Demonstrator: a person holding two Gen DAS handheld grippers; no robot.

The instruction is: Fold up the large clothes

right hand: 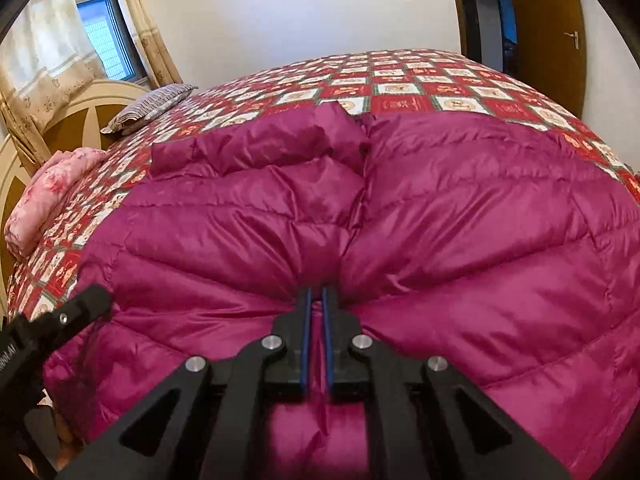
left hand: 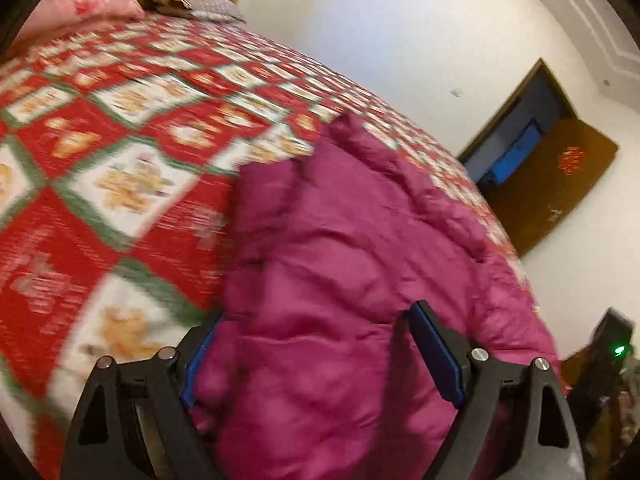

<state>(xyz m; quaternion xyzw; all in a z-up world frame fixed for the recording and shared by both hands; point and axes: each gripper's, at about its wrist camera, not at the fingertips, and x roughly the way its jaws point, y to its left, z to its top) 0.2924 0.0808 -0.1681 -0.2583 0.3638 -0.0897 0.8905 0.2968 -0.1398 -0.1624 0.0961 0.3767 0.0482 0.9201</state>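
A large magenta puffer jacket (right hand: 460, 208) lies spread on the bed, one sleeve (right hand: 256, 140) folded across its upper left. My right gripper (right hand: 316, 292) is shut on a pinched fold of the jacket near its lower middle, and the fabric puckers around the blue pads. My left gripper (left hand: 316, 316) stands open at the jacket's (left hand: 340, 240) left edge. A puffy bulk of fabric sits between its fingers, and the left pad (left hand: 198, 364) is half hidden by it. In the right wrist view a black finger (right hand: 86, 304) of the left gripper shows at the lower left.
The bed is covered by a red, white and green patchwork quilt (right hand: 420, 88). A folded pink blanket (right hand: 48, 196) and a striped pillow (right hand: 152, 106) lie by the headboard (right hand: 80, 120). A brown door (right hand: 548, 28) stands beyond the far side. A black device with a green light (left hand: 614, 346) is at the right.
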